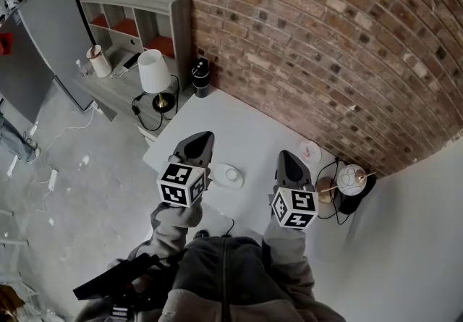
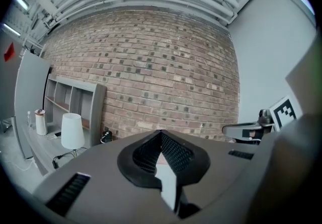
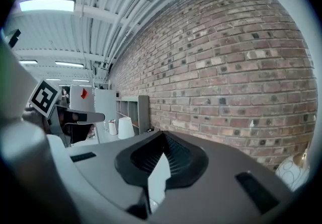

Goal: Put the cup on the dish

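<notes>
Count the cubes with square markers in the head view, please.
2. One cube sits on the left gripper, the other cube on the right gripper. None seems hidden.

Two grey plastic grippers are counted, the left gripper (image 1: 198, 142) and the right gripper (image 1: 290, 161); two round white dishes (image 1: 219, 173) (image 1: 309, 152), one white cup (image 1: 232, 174), one white-shaded table lamp (image 1: 153, 71), one black cylindrical speaker (image 1: 200, 77).

No readable words, numbers or brand names in any view. Only coded black-and-white square patterns on left marker cube (image 1: 181, 184) and right marker cube (image 1: 294, 208). Red diamond sign (image 3: 84, 93) on grey panel (image 3: 103, 101): print too small to read.
</notes>
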A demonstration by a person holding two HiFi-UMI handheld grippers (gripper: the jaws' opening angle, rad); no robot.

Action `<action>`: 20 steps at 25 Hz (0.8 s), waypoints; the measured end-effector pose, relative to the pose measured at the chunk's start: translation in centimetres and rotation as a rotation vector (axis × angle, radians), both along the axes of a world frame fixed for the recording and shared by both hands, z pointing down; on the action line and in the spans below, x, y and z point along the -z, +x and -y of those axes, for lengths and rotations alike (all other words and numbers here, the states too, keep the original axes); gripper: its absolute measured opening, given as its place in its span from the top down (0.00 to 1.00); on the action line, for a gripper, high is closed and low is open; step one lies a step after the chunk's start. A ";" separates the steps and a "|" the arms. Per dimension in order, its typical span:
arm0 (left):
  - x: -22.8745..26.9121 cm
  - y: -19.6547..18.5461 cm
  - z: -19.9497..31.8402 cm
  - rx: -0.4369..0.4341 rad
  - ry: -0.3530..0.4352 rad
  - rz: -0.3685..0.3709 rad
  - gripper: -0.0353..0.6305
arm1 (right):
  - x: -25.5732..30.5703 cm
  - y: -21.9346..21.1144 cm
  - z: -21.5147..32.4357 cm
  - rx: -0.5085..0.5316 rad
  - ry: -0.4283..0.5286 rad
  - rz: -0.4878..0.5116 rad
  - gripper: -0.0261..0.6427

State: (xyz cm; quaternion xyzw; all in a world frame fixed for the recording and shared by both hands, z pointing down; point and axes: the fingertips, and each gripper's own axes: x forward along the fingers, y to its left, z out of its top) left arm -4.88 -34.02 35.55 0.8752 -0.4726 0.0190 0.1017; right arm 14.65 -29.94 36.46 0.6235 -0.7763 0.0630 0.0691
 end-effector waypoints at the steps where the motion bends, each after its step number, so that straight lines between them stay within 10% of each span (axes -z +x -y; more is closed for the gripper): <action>1: 0.7 0.2 0.2 0.002 0.016 0.002 0.94 | 1.0 0.1 0.2 0.001 0.023 0.001 0.96; 20: 5.2 1.8 1.5 0.009 0.123 0.009 0.94 | 8.1 0.6 0.5 0.008 0.186 0.010 0.96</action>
